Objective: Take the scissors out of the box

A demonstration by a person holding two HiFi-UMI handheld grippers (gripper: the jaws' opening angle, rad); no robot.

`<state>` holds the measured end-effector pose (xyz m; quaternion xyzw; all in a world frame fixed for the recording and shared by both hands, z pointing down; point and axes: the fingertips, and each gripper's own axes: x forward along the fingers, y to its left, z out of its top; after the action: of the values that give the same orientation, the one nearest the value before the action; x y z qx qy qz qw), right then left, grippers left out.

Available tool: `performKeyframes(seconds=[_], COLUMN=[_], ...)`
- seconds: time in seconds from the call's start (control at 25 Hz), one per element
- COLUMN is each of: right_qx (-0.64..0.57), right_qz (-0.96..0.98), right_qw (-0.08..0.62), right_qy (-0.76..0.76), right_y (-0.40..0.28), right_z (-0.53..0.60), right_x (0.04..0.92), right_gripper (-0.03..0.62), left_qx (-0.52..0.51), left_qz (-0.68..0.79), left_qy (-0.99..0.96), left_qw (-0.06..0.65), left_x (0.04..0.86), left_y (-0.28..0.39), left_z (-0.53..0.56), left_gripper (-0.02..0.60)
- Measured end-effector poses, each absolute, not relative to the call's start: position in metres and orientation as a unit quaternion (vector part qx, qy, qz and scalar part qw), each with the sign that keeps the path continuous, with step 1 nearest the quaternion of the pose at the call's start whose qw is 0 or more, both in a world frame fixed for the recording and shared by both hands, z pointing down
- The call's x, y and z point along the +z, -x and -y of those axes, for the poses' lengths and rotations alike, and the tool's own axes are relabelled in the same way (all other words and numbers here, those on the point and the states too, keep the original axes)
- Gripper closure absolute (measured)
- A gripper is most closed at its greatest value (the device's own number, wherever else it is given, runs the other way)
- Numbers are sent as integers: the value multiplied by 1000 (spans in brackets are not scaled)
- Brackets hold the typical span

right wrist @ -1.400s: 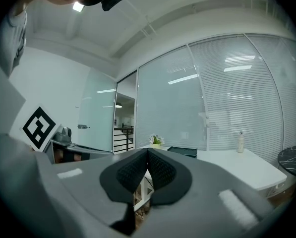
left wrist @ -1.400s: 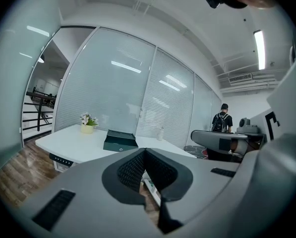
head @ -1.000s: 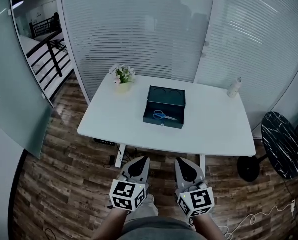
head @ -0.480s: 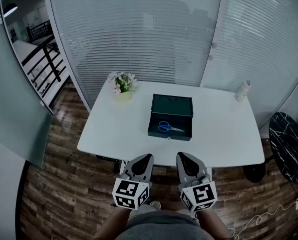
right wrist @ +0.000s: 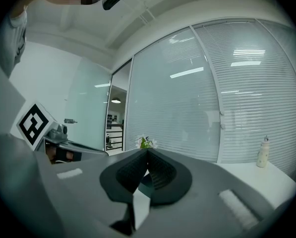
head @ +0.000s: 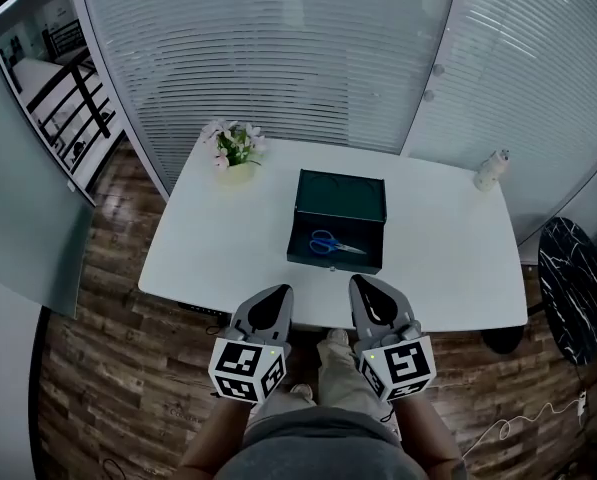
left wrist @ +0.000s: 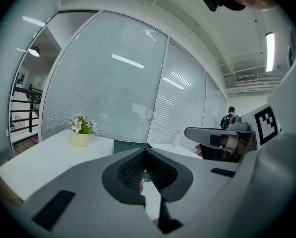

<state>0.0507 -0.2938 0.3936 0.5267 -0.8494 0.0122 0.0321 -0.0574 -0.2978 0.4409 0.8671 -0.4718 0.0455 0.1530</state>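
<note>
A dark green box (head: 340, 198) stands open in the middle of the white table (head: 208, 238). Blue-handled scissors (head: 333, 244) lie flat inside it, toward its near wall. My left gripper (head: 271, 303) and right gripper (head: 372, 295) hover side by side just short of the table's near edge, both shut with nothing between the jaws. In the left gripper view the box (left wrist: 130, 144) shows beyond the closed tips (left wrist: 146, 151). The right gripper view shows its closed tips (right wrist: 148, 151) hiding most of the box.
A small pot of flowers (head: 233, 148) sits at the table's far left corner and a white bottle (head: 491, 170) at its far right. A black marble side table (head: 574, 288) stands at the right. Frosted glass walls (head: 278, 58) close the back. A person (left wrist: 229, 120) stands far off.
Both grippers have moved forward toward the table's near edge, staying shut. The table and box now sit closer in the head view.
</note>
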Motion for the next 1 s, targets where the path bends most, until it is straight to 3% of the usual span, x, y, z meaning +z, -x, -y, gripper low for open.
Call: performKeyframes(seconds=[0.68,1.0], right_qx=[8,24], right_qz=[890,903], right_qw=[115,203], right_qy=[-441,-378], right_y=[-57,-47], right_z=[426,475], right_x=[442,491], right_gripper=[585,585], left_qx=[48,64], left_qz=[529,536], left_qy=[-827,-818], left_qw=[185,199], left_x=[473,492], left_y=[57,58], left_z=[388,408], left_gripper=[577,577])
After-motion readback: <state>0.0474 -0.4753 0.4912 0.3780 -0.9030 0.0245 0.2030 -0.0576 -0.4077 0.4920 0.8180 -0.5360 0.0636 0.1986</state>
